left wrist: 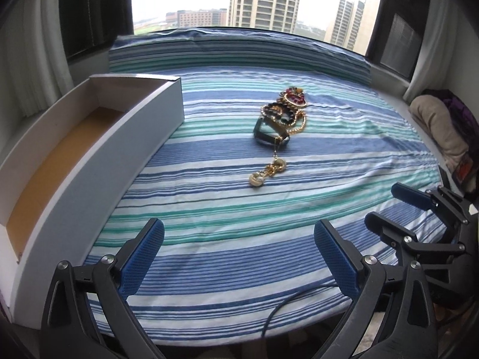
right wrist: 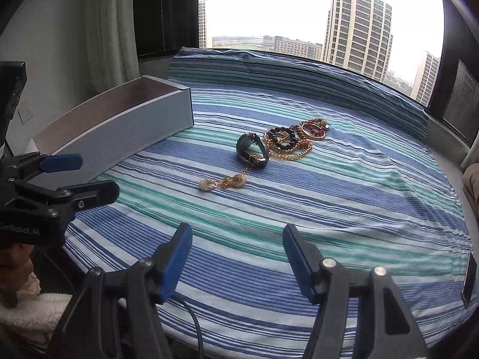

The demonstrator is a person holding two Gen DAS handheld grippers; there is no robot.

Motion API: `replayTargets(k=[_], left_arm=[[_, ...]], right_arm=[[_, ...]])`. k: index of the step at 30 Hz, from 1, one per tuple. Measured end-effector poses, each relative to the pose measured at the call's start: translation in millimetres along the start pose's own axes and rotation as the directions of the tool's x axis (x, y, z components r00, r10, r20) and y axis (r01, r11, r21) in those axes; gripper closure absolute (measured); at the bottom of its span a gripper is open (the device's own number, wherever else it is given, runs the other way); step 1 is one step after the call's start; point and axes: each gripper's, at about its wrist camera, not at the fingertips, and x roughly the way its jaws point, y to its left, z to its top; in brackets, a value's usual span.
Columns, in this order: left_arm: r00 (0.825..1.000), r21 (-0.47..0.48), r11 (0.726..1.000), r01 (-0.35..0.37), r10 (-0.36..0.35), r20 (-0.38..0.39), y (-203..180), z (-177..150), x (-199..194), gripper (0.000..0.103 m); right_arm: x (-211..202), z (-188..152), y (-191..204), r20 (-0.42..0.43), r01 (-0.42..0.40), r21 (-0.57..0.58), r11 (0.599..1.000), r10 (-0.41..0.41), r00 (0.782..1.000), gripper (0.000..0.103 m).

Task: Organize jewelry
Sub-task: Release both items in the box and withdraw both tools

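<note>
A pile of jewelry (left wrist: 283,113) lies mid-cloth: a dark watch (left wrist: 269,133), dark bead bracelets, a red bead bracelet (left wrist: 295,97), gold chains and a gold pendant piece (left wrist: 266,173) nearest me. It also shows in the right wrist view (right wrist: 281,143), with the watch (right wrist: 251,149) and pendant (right wrist: 223,182). An open white box (left wrist: 89,137) with a brown floor stands at left, also in the right wrist view (right wrist: 119,128). My left gripper (left wrist: 239,236) is open and empty, well short of the jewelry. My right gripper (right wrist: 236,239) is open and empty too.
A blue, green and white striped cloth (left wrist: 239,269) covers the surface below a window. A striped bolster (left wrist: 239,53) runs along the back. A beige cushion (left wrist: 434,119) lies at right. A black cable (left wrist: 287,308) crosses the near edge. The right gripper (left wrist: 386,206) shows at right in the left view.
</note>
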Motion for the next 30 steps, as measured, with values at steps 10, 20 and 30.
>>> replayTargets(k=[10,20,30], left_arm=[[1.000,0.016,1.000,-0.011,0.011,-0.011,-2.6,-0.3,6.2,0.003],[0.998,0.010,1.000,0.015,-0.014,-0.059,-1.3,-3.0,22.0,0.003],[0.991,0.046,0.996,0.082,-0.076,-0.109,-7.9,5.0,48.3,0.003]], right_arm=[[-1.9,0.2,-3.9,-0.003,0.013,0.021,1.000,-0.012,1.000,0.039],[5.1,-0.8,-7.4,-0.022,0.006,0.036,0.999,-0.005,1.000,0.039],[12.3,-3.0,-17.7,-0.036,-0.004,0.071,0.997,0.007,0.999,0.039]])
